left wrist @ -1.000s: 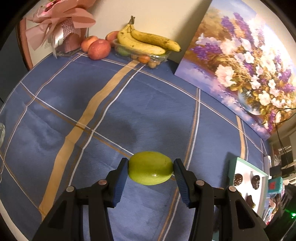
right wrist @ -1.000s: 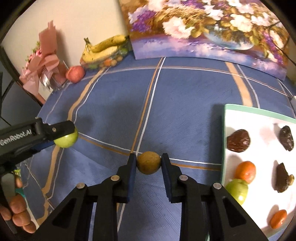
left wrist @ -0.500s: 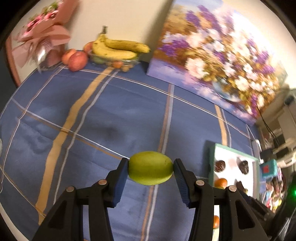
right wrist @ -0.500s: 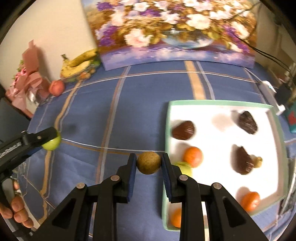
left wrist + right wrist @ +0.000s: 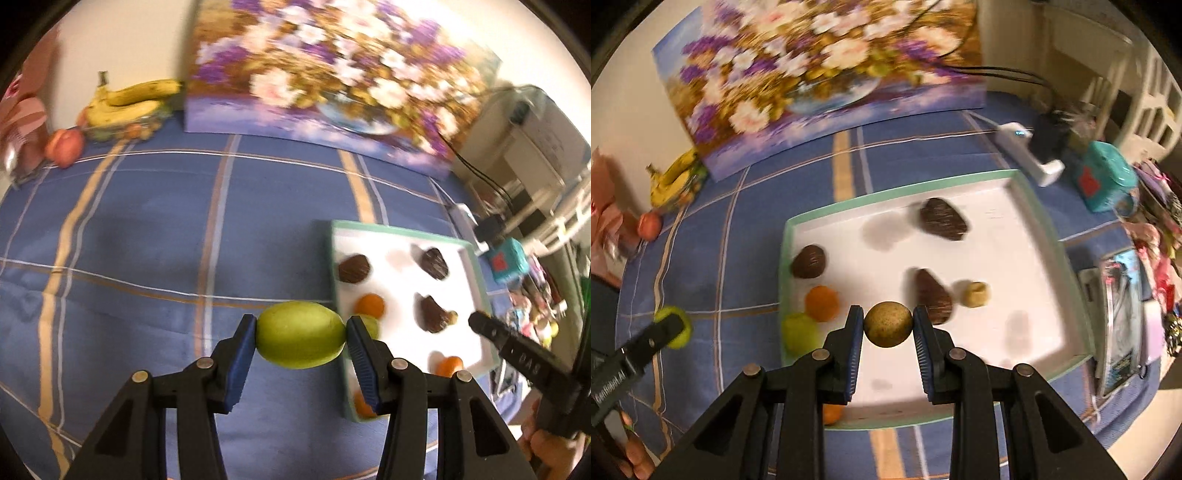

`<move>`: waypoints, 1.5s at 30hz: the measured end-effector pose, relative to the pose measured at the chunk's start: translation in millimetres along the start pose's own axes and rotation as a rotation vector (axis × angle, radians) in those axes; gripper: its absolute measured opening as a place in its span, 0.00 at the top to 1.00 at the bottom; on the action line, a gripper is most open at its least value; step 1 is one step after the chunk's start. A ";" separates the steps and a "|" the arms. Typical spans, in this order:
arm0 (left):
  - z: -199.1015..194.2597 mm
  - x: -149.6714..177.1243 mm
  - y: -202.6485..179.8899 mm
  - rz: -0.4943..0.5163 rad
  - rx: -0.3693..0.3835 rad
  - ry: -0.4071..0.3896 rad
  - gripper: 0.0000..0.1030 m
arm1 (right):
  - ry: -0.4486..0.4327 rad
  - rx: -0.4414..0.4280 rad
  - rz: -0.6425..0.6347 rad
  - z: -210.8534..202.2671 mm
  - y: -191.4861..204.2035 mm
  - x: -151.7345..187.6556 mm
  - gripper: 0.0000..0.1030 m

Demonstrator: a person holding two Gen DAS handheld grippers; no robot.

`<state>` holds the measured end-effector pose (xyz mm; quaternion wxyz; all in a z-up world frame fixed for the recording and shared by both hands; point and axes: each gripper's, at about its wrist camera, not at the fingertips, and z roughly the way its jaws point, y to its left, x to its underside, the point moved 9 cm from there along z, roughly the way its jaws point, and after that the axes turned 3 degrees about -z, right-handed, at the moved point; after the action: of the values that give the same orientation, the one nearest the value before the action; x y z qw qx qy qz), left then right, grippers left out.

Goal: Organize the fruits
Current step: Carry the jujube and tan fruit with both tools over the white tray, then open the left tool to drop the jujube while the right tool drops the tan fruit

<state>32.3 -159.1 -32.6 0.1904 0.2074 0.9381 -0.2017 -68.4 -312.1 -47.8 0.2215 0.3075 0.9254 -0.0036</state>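
while my left gripper (image 5: 301,341) clenches a green fruit (image 5: 301,339) between its blue pads, it hangs over the blue striped tablecloth (image 5: 147,229), just beside the near left edge of the green-rimmed white tray (image 5: 402,233). my right gripper (image 5: 888,325) is clamped on a round brownish-yellow fruit (image 5: 888,324) and sits over the tray's white floor, near its front half.

on the tray in my right view i see three dark brown fruits: one at the left (image 5: 809,261), one toward the back (image 5: 943,218), and one just right of my held fruit (image 5: 932,295). a small pale piece (image 5: 976,293) lies beside that last one. an orange fruit (image 5: 822,302) sits by the left rim, with a second green fruit (image 5: 799,332) touching it at the corner. another orange one (image 5: 831,413) peeks out by the front rim, partly hidden behind my gripper.

far off by the wall i see bananas (image 5: 136,99) on a clear container and a red apple (image 5: 64,147) next to them. a flower painting (image 5: 812,74) leans behind the tray, and a teal box (image 5: 1108,181) stands to its right.
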 end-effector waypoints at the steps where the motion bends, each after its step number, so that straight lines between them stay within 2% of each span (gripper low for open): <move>1: 2.2 2.9 -7.0 0.014 0.007 0.008 0.49 | -0.005 0.005 0.008 -2.7 -3.9 -2.2 0.72; 10: 28.0 31.1 -58.9 0.157 0.014 0.076 0.49 | -0.071 0.006 0.031 -30.5 -21.8 -12.5 0.72; 14: 43.2 42.1 -69.5 0.204 -0.005 0.108 0.49 | -0.066 0.003 0.029 -29.4 -22.6 -12.6 0.72; 22: 64.5 52.8 -66.7 0.238 -0.048 0.146 0.49 | 0.039 0.006 0.028 3.0 -26.0 2.1 0.72; 32: 66.2 53.8 -74.4 0.268 -0.042 0.143 0.49 | 0.203 0.008 0.037 55.2 -29.1 31.5 0.72; 45: 67.7 56.6 -77.2 0.280 -0.035 0.158 0.47 | 0.223 0.012 0.018 60.7 -28.3 35.9 0.71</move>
<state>-32.8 -236.7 -91.7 0.1457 0.3481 0.9155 -0.1397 -85.3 -323.4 -121.0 0.1154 0.3157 0.9414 0.0272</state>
